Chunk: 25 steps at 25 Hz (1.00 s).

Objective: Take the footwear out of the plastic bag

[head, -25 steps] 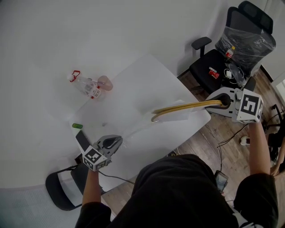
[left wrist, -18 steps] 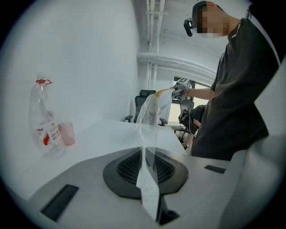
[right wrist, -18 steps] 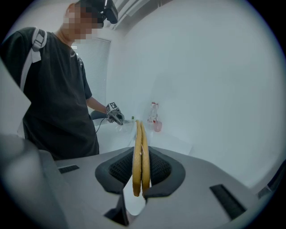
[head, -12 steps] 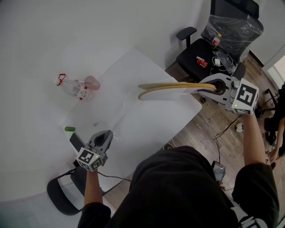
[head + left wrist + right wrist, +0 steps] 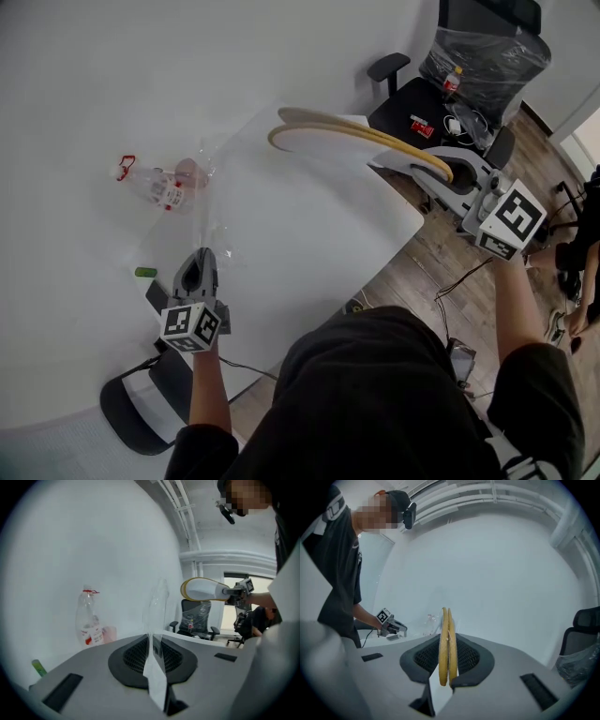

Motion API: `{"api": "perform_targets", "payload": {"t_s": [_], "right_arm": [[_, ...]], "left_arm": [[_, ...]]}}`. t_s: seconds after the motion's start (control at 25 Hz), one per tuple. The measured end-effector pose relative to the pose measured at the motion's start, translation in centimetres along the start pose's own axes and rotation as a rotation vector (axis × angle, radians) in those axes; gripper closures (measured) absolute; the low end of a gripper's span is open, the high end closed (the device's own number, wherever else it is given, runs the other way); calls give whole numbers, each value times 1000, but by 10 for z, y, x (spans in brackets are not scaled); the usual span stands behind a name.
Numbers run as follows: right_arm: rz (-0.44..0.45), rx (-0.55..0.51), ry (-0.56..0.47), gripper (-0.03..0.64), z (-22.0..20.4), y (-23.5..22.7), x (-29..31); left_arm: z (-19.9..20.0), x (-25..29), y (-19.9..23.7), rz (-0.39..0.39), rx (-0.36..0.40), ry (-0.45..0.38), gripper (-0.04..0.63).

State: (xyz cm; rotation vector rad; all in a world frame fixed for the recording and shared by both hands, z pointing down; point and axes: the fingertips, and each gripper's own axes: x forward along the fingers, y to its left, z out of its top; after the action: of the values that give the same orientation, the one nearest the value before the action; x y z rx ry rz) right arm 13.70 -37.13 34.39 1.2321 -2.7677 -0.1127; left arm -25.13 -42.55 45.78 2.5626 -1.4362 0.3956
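Observation:
A pair of flat white slippers with yellow soles is held sole to sole in the air above the white table. My right gripper is shut on their heel end, and the yellow edges stand upright between its jaws. My left gripper sits low over the table's left part. It is shut on a corner of the clear plastic bag, which rises limp from its jaws. In the left gripper view the slippers hang to the right of the bag, apart from it.
A clear bottle with a red cap lies at the table's far left. A small green thing and a dark flat object lie beside my left gripper. A black office chair stands past the table's right corner, another chair at the near left.
My right gripper has swung the slippers up and towards the far side, away from the table top. My left gripper has kept its hold on the bag and turned slightly.

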Motion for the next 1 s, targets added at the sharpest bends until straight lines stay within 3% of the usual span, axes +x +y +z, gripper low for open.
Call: {"api": "perform_targets", "payload": {"t_s": [0.12, 0.36, 0.6, 1.0], "right_arm": [[-125, 12, -33, 545, 13, -7, -3], [-269, 64, -71, 545, 21, -15, -16], [-306, 98, -72, 546, 17, -16, -16], [-297, 62, -49, 545, 17, -16, -16]], "left_arm": [[18, -5, 3, 122, 14, -25, 554], [36, -11, -25, 150, 10, -55, 554], [44, -16, -32, 143, -5, -73, 554], [50, -21, -32, 153, 3, -80, 554]]}}
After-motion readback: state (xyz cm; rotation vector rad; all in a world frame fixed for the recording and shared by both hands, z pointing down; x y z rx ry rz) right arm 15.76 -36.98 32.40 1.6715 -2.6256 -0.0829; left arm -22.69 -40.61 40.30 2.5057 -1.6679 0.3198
